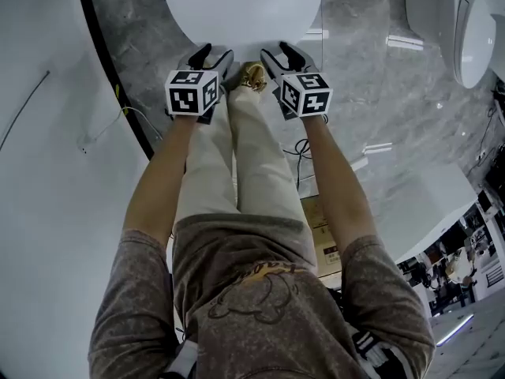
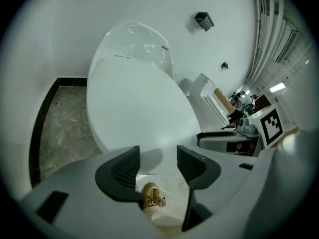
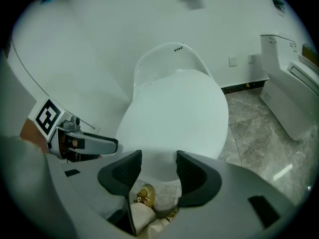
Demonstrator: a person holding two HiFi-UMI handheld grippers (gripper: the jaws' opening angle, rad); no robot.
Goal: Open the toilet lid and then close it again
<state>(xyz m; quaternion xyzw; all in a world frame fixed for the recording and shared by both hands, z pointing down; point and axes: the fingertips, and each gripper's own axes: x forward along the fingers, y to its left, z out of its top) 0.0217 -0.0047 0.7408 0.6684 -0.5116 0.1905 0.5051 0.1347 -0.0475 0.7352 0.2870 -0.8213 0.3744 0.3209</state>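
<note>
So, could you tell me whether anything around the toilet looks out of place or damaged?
Nothing serious: the toilet lid is down and looks intact, and the marble floor shows no spill. Only a thin loose wire trails by the wall's base, left of the toilet.

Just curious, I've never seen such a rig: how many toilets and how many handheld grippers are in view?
Toilets: 2, the near toilet and the far toilet
Grippers: 2, the left gripper and the right gripper
Total: 4
</note>
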